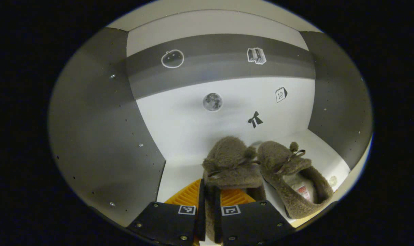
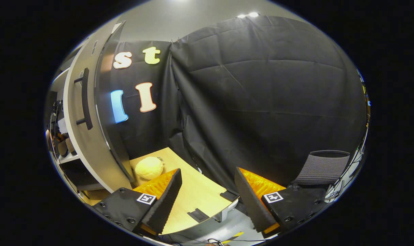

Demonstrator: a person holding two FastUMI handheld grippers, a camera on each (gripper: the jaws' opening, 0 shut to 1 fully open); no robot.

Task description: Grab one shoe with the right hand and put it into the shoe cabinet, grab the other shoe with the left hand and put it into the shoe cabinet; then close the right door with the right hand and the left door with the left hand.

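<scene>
Left gripper view looked into the shoe cabinet point(image 1: 101, 119), where your left gripper point(image 1: 209, 212) had both fingers pinched on the heel wall of a fuzzy brown slipper point(image 1: 227, 164). That slipper sat on the white cabinet floor with its toe toward the sticker-dotted back panel point(image 1: 193, 116). A second fuzzy slipper point(image 1: 289, 177) lay just beside it to the right, tilted so its opening faced you.

Right gripper view showed your right gripper point(image 2: 207, 201) with fingers spread wide and holding nothing, out over a wooden tabletop point(image 2: 200, 194). The cabinet's open door point(image 2: 91, 136) with its dark bar handle point(image 2: 85, 99) stood at the left, a pale yellow round object point(image 2: 149, 167) resting near its foot. A mesh-backed chair point(image 2: 321, 167) stood at the right.
</scene>
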